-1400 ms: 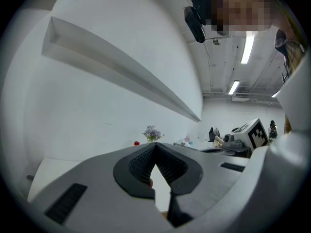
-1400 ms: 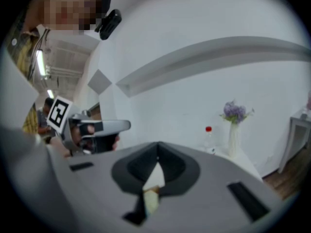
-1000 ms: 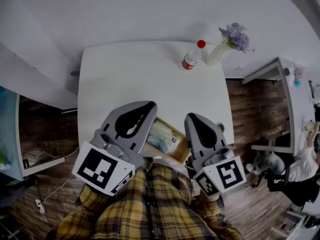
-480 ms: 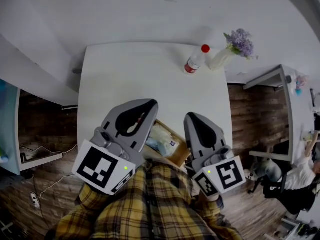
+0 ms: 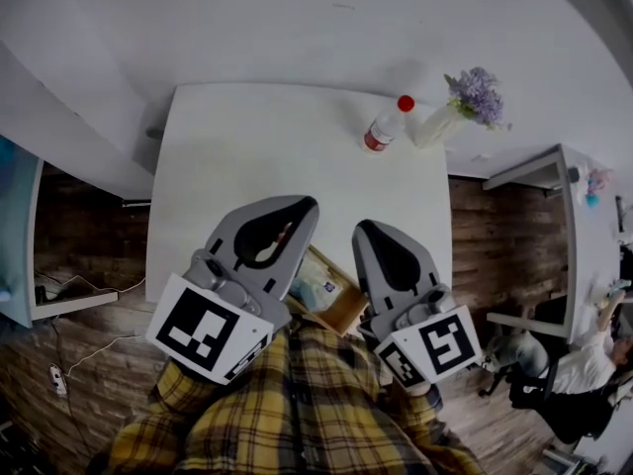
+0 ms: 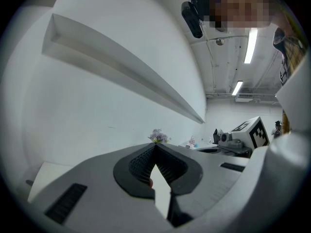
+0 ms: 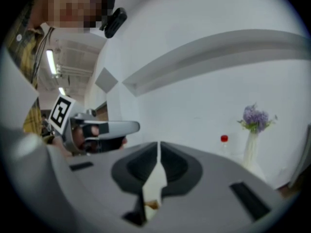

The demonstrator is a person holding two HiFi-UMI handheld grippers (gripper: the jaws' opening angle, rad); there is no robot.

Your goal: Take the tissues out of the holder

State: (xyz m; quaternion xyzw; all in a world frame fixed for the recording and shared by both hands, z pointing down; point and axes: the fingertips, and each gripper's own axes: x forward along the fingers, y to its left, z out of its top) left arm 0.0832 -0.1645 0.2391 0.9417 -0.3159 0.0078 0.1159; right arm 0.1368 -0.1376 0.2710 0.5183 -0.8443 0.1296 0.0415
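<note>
Counts: two grippers, one holder, one tissue pack, one bottle, one vase, one table.

Nearest was the person's yellow plaid shirt, filling the bottom of the head view. Just beyond it were the grippers, one on each side. The left gripper had its jaws closed tip to tip with nothing between them, as its own view showed. The right gripper was also closed, its pads meeting along a thin line, and held nothing. Both pointed away from the person, over the table.

The wooden holder sat at the near edge of the white table, in the gap between the two grippers. Neither claw touched it. Its visible rim ran diagonally, from upper left to lower right, and its ends were covered by the gripper bodies. The tissues, a pale bluish pack, lay flat inside the holder along the same diagonal. They sat closer to the person than both sets of fingertips, just beside the left gripper's body.

At the far right corner of the table stood a bottle with a red cap. Just to its right was a white vase of purple flowers.
</note>
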